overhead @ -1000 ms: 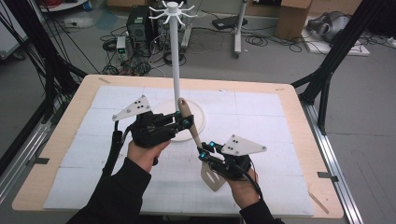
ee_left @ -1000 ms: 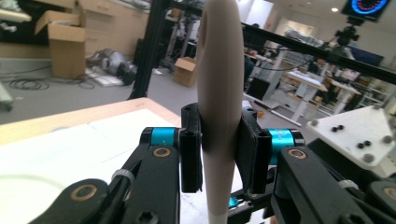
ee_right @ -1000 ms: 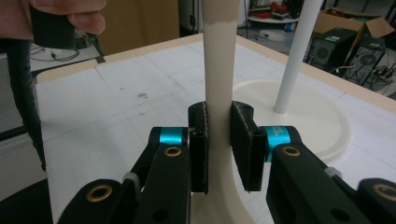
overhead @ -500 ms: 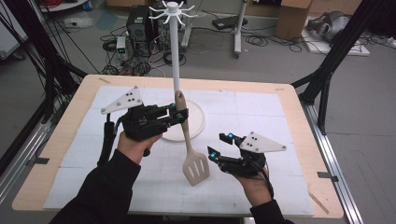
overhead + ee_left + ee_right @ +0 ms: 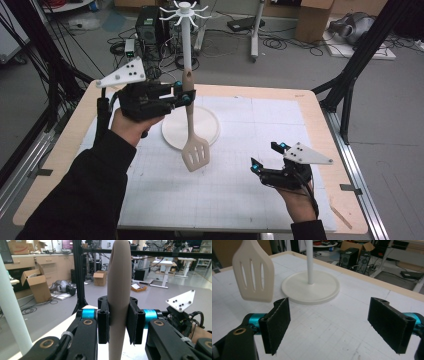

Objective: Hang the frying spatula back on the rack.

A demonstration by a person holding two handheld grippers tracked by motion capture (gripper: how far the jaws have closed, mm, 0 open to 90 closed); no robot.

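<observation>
**Above the table: spatula clamped in the left gripper, right gripper spread and bare**

On the wooden table (image 5: pixel 65 150), a white gridded mat (image 5: pixel 240 180) across most of the top. Toward the back of the mat, a white stand (image 5: pixel 186 45): round flat base (image 5: pixel 207 125), tall thin pole, small hooked arms at the crown.

Held over the mat in front of that base, a beige slotted spatula (image 5: pixel 195 152), hanging upright, blade down, handle up, clear of the surface and just beside the pole. Seen close in the right gripper view as three long slots in a pale blade (image 5: pixel 253 280), with the base behind.

At the left, raised well above the table, the left gripper (image 5: pixel 186 97), clamped on the spatula handle below its top end; in the left gripper view, both black pads (image 5: pixel 103 322) pressed flat against the handle's sides.

At the right, low over the mat and well apart from the spatula, the right gripper (image 5: pixel 265 156). Jaws just been opening, now spread wide, pads (image 5: pixel 277 322) far from each other, nothing between them but bare mat.
</observation>
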